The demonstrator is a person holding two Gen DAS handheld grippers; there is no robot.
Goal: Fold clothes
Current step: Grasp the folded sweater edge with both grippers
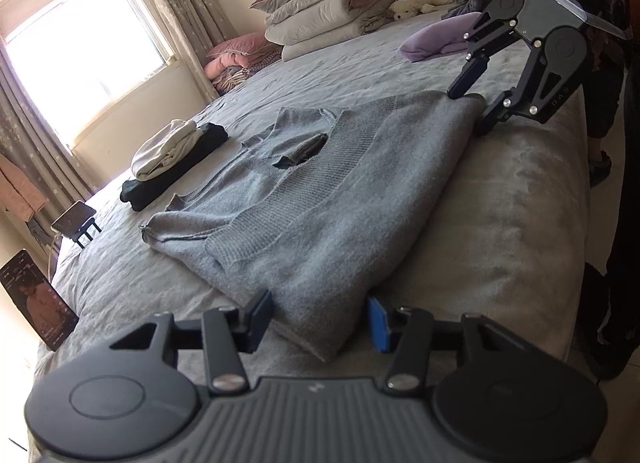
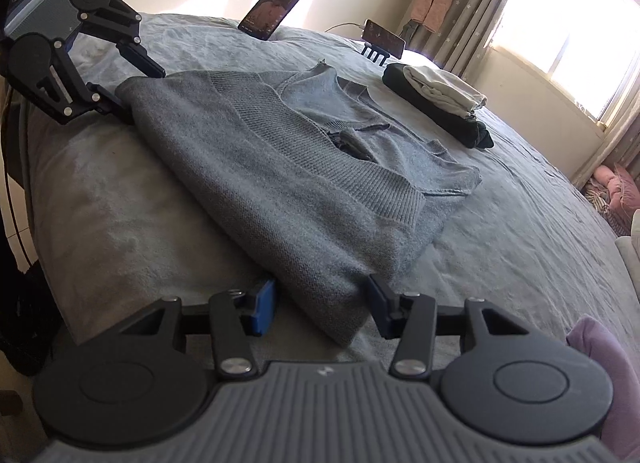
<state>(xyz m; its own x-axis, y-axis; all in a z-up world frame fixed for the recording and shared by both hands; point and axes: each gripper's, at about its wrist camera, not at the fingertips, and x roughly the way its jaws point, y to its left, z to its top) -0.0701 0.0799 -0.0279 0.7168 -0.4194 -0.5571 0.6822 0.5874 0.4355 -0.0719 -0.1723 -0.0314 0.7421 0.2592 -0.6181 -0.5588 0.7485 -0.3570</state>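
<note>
A grey knitted sweater [image 1: 320, 203] [image 2: 280, 167] lies folded on the bed, sleeves laid across its body. My left gripper [image 1: 320, 323] [image 2: 142, 93] is at one near corner of the sweater, fingers apart. The corner lies flat between its blue pads and is not pinched. My right gripper [image 2: 322, 311] [image 1: 466, 113] is at the other near corner in the same way. Its fingers are apart too, with the cloth's corner between them and not squeezed.
The bed [image 1: 520, 223] has a grey cover. A folded stack of dark and white clothes [image 1: 172, 155] [image 2: 436, 99] lies beyond the sweater. Two phones [image 2: 272, 9] [image 2: 384, 37] stand propped at one edge. A purple cloth [image 1: 432, 41] and piled quilts [image 1: 332, 11] lie farther off.
</note>
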